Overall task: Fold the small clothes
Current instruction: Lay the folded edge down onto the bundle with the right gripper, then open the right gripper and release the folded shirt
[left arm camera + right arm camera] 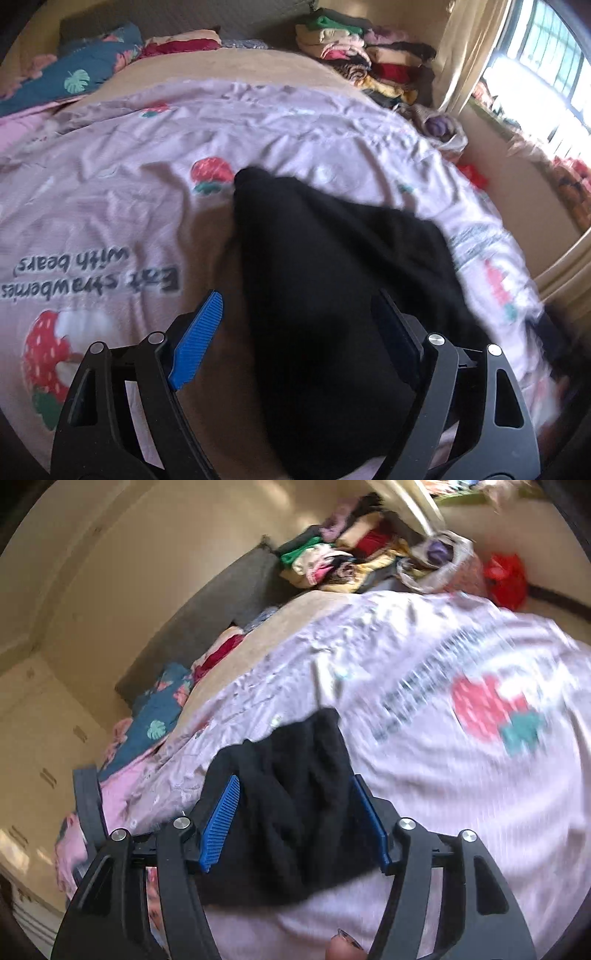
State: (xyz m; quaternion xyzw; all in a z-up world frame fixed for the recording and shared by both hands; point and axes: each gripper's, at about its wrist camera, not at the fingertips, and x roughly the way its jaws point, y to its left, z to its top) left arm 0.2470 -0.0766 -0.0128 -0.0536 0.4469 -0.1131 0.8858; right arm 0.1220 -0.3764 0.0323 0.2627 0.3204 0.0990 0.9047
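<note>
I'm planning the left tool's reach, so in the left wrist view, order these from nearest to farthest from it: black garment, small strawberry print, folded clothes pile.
1. black garment, between the left tool fingers.
2. small strawberry print, ahead, slightly left.
3. folded clothes pile, far end, right.

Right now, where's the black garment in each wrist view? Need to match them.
Left wrist: black garment fills centre to bottom, between the open left tongs, on the pink strawberry sheet.
Right wrist: black garment lower centre, bunched between the open right tongs.
Shared landmark: pile of folded clothes, at the far end of the bed.
</note>
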